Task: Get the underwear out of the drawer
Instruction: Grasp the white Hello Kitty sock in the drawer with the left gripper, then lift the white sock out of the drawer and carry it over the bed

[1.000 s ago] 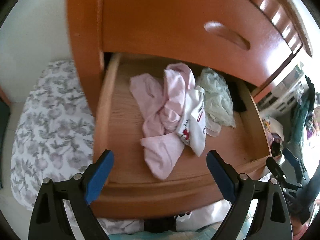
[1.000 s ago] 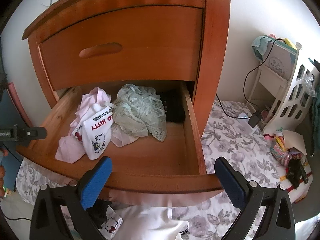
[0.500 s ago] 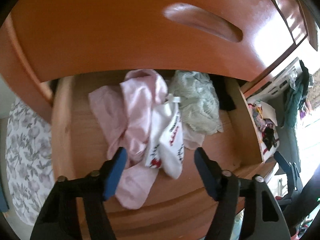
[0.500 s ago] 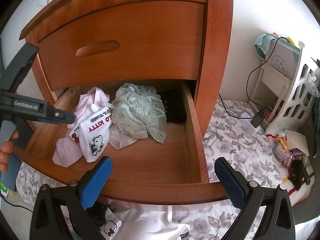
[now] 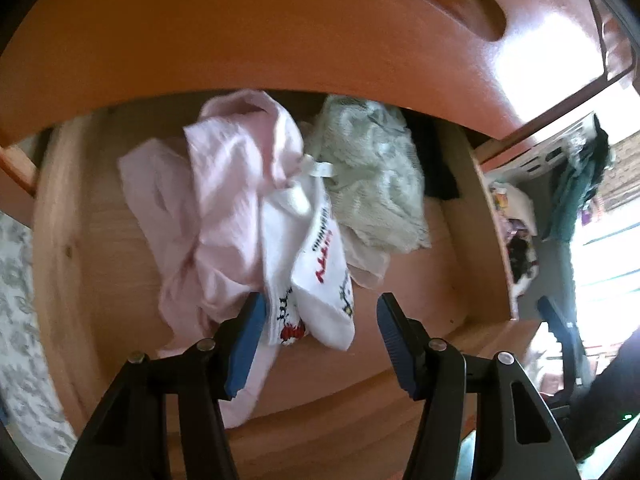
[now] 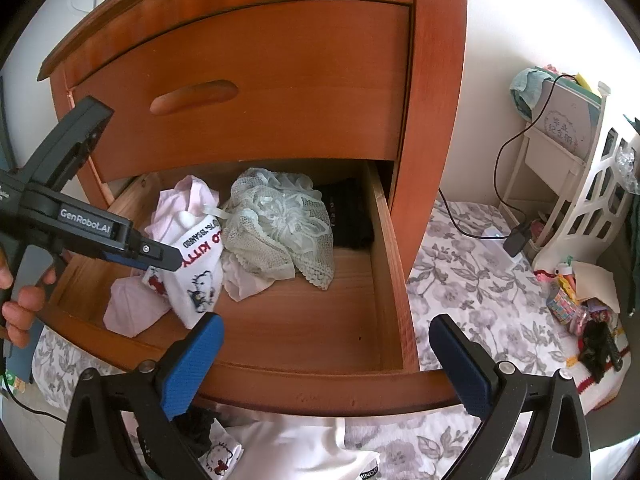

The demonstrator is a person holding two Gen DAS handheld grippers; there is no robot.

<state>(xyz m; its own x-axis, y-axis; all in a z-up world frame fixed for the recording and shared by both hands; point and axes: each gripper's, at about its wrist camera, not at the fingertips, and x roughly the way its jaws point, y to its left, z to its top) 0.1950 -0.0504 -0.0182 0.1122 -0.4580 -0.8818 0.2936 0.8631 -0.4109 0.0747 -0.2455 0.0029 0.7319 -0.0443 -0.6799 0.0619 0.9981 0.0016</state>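
The lower drawer of a wooden nightstand stands pulled out. Inside lie white printed underwear, a pink garment, a pale green lace piece and a black item at the back right. My left gripper reaches down into the drawer with its jaws closing. The lower end of the white underwear sits between them; the left pad is at the cloth's edge and the right pad stands clear of it. My right gripper hangs open in front of the drawer, holding nothing.
The closed upper drawer overhangs the back of the open one. Floral bedding lies to the right, with a white rack, a cable and small clutter beyond. White garments lie below the drawer front.
My left gripper has moved forward and down into the drawer, and its jaws have narrowed around the white underwear. The right gripper has stayed where it was.
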